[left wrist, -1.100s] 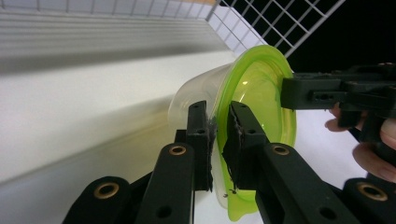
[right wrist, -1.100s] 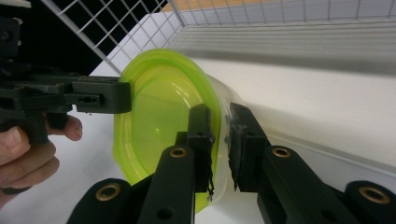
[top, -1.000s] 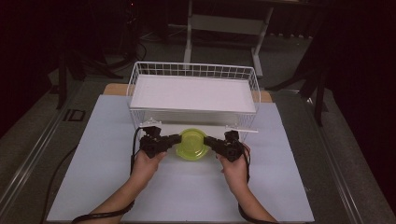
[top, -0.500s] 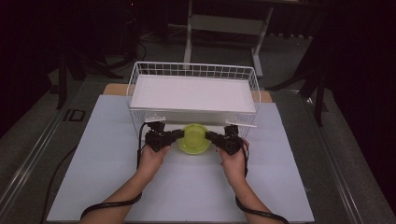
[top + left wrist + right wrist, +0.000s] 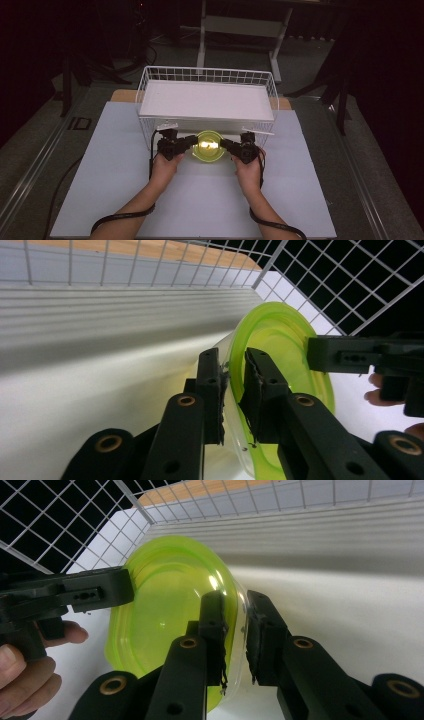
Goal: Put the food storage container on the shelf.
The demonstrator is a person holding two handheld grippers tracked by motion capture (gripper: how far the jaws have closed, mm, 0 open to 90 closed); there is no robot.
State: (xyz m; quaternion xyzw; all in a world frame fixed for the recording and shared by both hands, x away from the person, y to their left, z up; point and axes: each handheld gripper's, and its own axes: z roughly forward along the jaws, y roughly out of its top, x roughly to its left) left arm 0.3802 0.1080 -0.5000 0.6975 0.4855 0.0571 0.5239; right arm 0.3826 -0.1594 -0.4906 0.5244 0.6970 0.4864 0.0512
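green bowl (image 5: 209,145) is pinched at opposite rims by left gripper (image 5: 186,142) and right gripper (image 5: 229,145); the grip is plain in gripper views, apparently nearer the basket (image 5: 150,100) than before.

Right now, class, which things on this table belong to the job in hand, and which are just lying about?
In the job:
- round yellow-green plastic container
- left gripper, clamped on its rim
- right gripper, clamped on the opposite rim
- white wire basket, beside the container

Lying about:
- white table cover
- metal stand behind the table
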